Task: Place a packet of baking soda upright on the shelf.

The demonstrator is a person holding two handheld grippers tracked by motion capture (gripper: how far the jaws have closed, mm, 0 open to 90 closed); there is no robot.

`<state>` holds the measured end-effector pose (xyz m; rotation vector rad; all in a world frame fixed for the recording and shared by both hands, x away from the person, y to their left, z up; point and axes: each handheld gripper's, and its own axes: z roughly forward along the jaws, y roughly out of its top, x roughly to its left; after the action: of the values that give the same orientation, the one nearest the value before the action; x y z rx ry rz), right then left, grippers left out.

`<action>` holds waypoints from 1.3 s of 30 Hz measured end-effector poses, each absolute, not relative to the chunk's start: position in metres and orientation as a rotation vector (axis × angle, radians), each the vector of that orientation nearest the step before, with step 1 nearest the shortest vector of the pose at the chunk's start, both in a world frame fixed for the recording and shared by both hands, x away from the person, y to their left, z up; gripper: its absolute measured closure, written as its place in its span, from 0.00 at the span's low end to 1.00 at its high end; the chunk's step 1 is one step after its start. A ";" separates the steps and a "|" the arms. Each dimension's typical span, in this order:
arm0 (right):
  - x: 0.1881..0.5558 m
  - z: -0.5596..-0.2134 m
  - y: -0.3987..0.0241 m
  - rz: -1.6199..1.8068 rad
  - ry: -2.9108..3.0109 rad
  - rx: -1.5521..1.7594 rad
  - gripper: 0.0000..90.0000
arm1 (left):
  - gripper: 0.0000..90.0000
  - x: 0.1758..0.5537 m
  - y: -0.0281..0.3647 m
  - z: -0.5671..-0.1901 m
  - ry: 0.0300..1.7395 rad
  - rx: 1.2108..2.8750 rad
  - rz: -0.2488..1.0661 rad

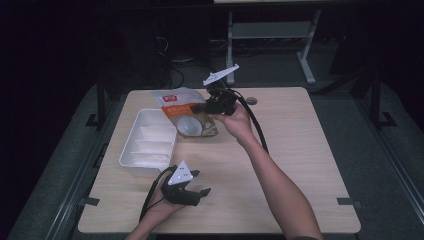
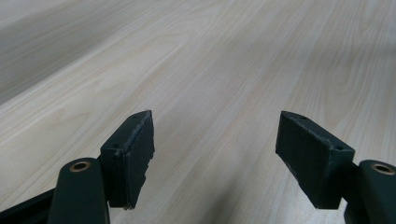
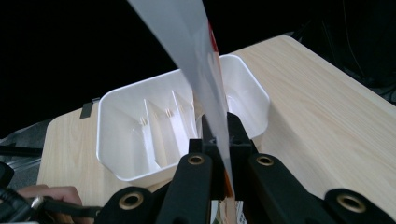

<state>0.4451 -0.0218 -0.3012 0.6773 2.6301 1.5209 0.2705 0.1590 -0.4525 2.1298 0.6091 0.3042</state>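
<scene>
Snack bag (image 1: 190, 117) hangs pinched in right tongs (image 1: 204, 107) beside the tray (image 1: 131, 150), not yet inside; left tongs (image 1: 200, 182) wide, empty.

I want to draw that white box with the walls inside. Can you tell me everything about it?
The white box looks like smooth plastic, a rectangle with rounded corners and tall walls. Thin white dividers cross its inside and split it into several slots, and I see nothing lying in them. It stands upright on the left part of the wooden table. The snack bag, pinched in the right claw, hangs beside and partly above its far end. I cannot tell whether they touch.
</scene>
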 end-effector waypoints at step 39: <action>0.475 -0.302 0.084 1.595 2.637 0.612 1.00 | 0.30 0.272 0.165 -0.452 0.611 2.121 0.302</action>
<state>0.4751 0.0839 -0.3024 0.6116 2.6371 1.5955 0.2719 0.1647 -0.4523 2.1208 0.6111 0.3019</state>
